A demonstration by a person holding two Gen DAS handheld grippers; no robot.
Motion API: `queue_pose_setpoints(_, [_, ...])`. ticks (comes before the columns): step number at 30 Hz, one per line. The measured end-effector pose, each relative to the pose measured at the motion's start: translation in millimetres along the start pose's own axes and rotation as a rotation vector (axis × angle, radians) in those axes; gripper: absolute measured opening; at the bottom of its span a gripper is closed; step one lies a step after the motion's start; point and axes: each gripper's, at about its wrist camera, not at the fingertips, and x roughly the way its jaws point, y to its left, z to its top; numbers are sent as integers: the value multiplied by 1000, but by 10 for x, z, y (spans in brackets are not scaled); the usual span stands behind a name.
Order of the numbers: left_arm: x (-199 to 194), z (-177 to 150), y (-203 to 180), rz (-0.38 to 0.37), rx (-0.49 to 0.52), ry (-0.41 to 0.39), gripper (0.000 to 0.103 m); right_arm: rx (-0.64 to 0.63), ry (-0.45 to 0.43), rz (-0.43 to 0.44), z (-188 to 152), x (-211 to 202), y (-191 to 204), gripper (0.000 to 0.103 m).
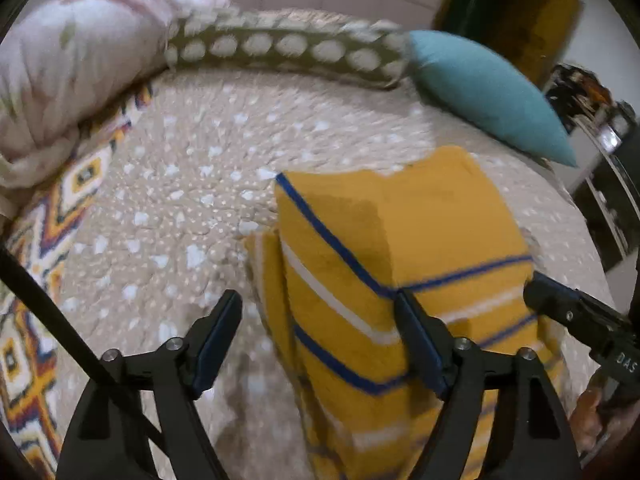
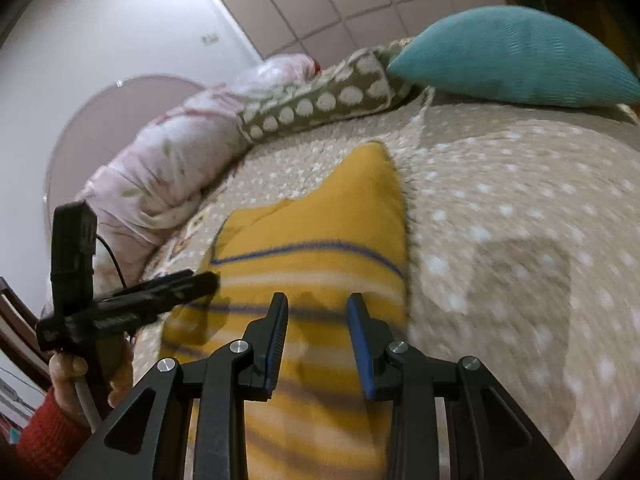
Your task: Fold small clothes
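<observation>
So the biggest thing here is the bed, covered in a beige bedspread with white dots [image 1: 192, 208]. Along the far edge there's a pale pink floral bundle of bedding [image 1: 68, 76], a green bolster with white spots [image 1: 280, 48] and a teal cushion [image 1: 484, 84]. A patterned orange and blue cloth [image 1: 44, 240] peeks out at the left side.

The task piece is a mustard yellow garment with blue and white stripes [image 1: 400, 264], lying on the bedspread just in front of both tools, already doubled over on itself by the look of it, with a narrow flap sticking out on its left.

Left gripper [image 1: 320, 340] is spread wide, one finger over the stripes, the other over bare bedspread, pinching nothing. Right gripper [image 2: 318, 344] is also parted, hovering over the striped end, nothing between the pads.

My guess on handling: it's light, soft knit, floppy, not slippery, it'll sag wherever it isn't supported. I'd pinch the two near corners of the striped hem, through all layers, and carry them over together
</observation>
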Motion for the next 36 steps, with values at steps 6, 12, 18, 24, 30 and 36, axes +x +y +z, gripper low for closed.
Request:
queue_pose_setpoints(6, [274,95,223,-59,-123,40,90,180,53,-45,417,470,-413,38])
queue_pose_setpoints(12, [246,67,280,-82,-115,25,92,236,80,-156,464,681,-632,69])
queue_pose_setpoints(18, [-272,-105,407,-85,-137,-29,91,115,-9,-264,436,204,-488,70])
queue_pose_setpoints(24, [-703,-718,359,-171,-134,-31,91,-28,-19,-235,46,-414,-277,70])
queue_pose_setpoints(30, [-751,-1376,129,-291,-150,25,72,29,48,-22,-639,-657,-206,70])
queue_pose_setpoints(36, [-733,-1620,-181,-290,-119,60,57,35,135,-94,-877,-460,-256,14])
